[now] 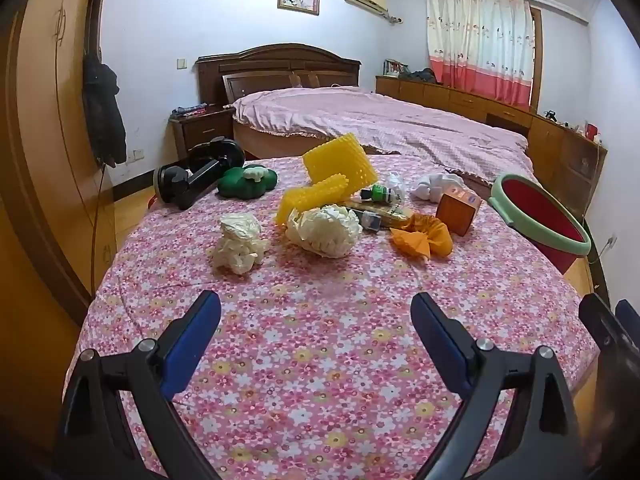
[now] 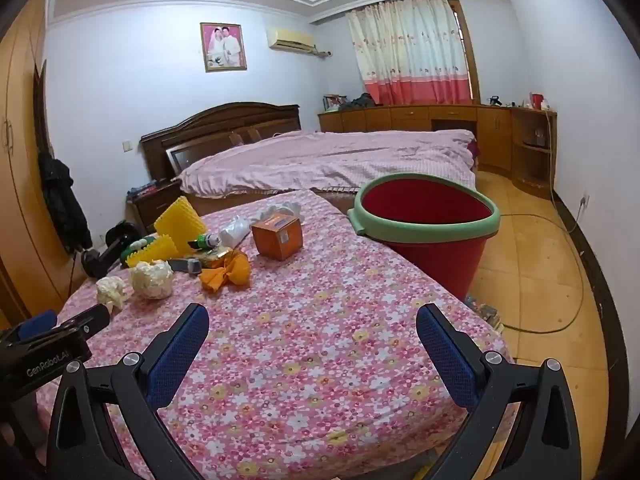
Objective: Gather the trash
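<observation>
Trash lies on the far part of a floral-covered table [image 1: 320,340]: two crumpled white paper wads [image 1: 239,246] [image 1: 324,230], an orange crumpled wrapper [image 1: 422,236], yellow spiky foam pieces [image 1: 340,164], a small orange box [image 1: 458,210], a green-capped tube [image 1: 378,193] and white tissue [image 1: 436,186]. A red bucket with a green rim [image 2: 428,220] stands at the table's right edge. My left gripper [image 1: 316,312] is open and empty above the near table. My right gripper [image 2: 312,324] is open and empty, to the left gripper's right.
A green plush [image 1: 246,182] and a black device [image 1: 192,178] lie at the table's far left. A bed with a pink cover [image 2: 328,156] is behind. A wooden wardrobe [image 1: 44,120] stands left. A cable [image 2: 576,280] runs on the floor right.
</observation>
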The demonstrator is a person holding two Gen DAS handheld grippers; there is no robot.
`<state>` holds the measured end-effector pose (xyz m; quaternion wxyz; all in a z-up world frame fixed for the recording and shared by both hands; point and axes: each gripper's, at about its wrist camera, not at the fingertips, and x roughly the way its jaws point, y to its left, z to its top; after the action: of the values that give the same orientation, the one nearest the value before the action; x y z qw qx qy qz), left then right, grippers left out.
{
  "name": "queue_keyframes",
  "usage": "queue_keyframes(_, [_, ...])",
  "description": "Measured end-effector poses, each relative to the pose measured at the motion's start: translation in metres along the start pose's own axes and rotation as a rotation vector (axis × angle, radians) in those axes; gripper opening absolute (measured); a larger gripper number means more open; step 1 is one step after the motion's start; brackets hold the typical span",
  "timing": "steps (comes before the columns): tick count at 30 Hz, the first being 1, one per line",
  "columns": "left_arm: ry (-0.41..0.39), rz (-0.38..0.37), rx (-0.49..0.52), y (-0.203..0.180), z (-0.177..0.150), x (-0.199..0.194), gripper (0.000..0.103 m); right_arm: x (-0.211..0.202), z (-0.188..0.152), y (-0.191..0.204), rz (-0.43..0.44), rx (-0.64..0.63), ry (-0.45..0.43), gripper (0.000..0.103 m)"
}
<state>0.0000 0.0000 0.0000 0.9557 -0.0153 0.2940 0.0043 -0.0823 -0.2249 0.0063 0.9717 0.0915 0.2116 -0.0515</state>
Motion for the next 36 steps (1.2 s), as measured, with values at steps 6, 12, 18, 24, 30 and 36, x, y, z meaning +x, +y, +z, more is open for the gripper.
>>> queue_keyframes(6, [0.004,-0.001,0.001,-0.0005,0.0001,0.0005,0.096,-0.0004,0.0,0.0007,0.002,0.005,0.005,0.103])
queue_keyframes(12, [0.006,-0.001,-0.005,0.0001,-0.0001,0.0026,0.096,0.0001,-0.001,0.0019,0.001,0.003,0.004,0.103])
queue_keyframes(18, [0.004,0.001,-0.006,0.0001,-0.0014,0.0011,0.096,-0.0011,0.0003,0.0001,0.002,0.007,0.008,0.103])
queue_keyframes(24, [0.005,0.001,-0.006,0.0011,-0.0035,0.0016,0.095,-0.0006,0.0001,0.0005,0.0,0.004,0.007,0.103])
queue_keyframes(30, [0.006,0.0,-0.008,0.0019,-0.0033,0.0019,0.095,0.0001,-0.002,0.0008,0.0,0.004,0.008,0.103])
queue_keyframes(36, [0.007,-0.002,-0.01,0.0025,-0.0029,-0.0005,0.096,-0.0003,-0.0008,0.0005,0.0,0.003,0.008,0.103])
